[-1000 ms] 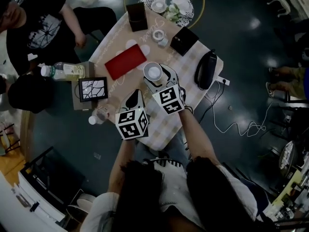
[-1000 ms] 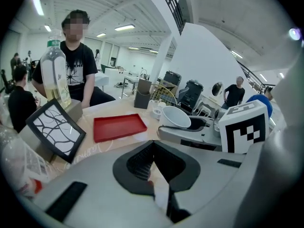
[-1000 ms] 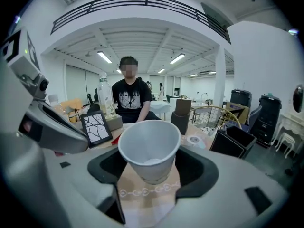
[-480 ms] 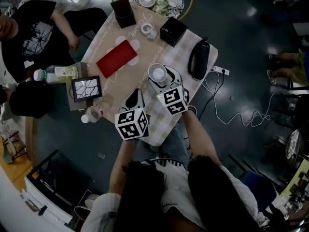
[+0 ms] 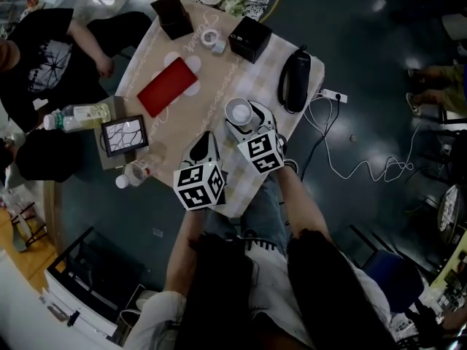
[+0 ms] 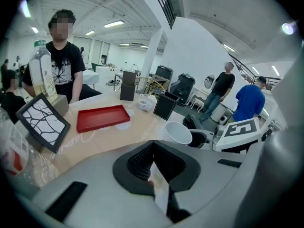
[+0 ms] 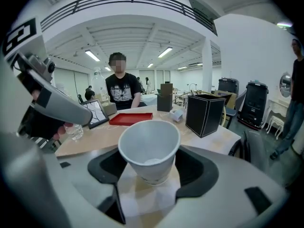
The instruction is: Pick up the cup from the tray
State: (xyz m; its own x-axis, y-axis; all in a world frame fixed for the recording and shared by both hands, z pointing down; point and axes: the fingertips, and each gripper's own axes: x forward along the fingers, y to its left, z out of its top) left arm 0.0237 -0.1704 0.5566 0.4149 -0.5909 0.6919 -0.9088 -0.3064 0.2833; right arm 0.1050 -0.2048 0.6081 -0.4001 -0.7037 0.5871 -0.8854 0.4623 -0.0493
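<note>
A white paper cup [image 5: 238, 111] stands upright between the jaws of my right gripper [image 5: 241, 123], which is shut on it over the checked cloth near the table's front edge. In the right gripper view the cup [image 7: 149, 151] fills the gap, with both pads against its sides. The red tray [image 5: 166, 87] lies empty further back on the left, also seen as the red tray [image 7: 130, 118] behind the cup. My left gripper [image 5: 205, 149] hangs beside the right one, its jaws closed together with nothing in them [image 6: 153, 164]. From there the cup [image 6: 178, 133] shows to the right.
Two black boxes [image 5: 172, 16] [image 5: 250, 39] stand at the far end, with a tape roll [image 5: 210, 38] between them. A black bag [image 5: 293, 81] lies on the right edge. A framed picture [image 5: 122, 134] and a bottle [image 5: 80, 112] sit at the left, near a seated person.
Both grippers have drawn back toward the table's near edge, away from the red tray. The cup has travelled with the right gripper.
</note>
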